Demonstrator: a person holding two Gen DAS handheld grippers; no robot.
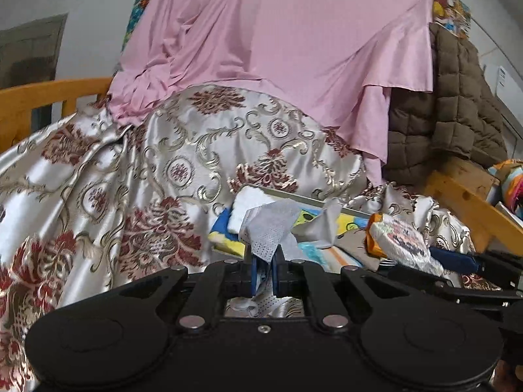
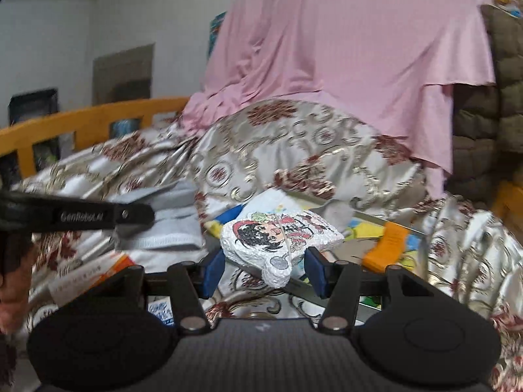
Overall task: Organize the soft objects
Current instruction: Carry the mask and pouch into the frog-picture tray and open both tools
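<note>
My left gripper (image 1: 264, 258) is shut on a pale grey perforated cloth (image 1: 269, 228), which rises crumpled from its blue pads. In the right wrist view that gripper (image 2: 130, 219) reaches in from the left with the grey cloth (image 2: 170, 225) hanging from it. My right gripper (image 2: 263, 269) holds a white padded pouch (image 2: 278, 233) printed with a cartoon figure, its blue pads pressing on both sides. The left wrist view shows the same pouch (image 1: 398, 238) at the right, with an orange piece at its far end.
A silver satin bedspread (image 1: 98, 179) with red flowers covers the bed. A pink sheet (image 1: 278, 49) drapes over a pile behind it, beside a brown quilted coat (image 1: 457, 114). A flat tray (image 1: 323, 203) of colourful items lies ahead. Wooden bed rails (image 2: 98, 121) border the bed.
</note>
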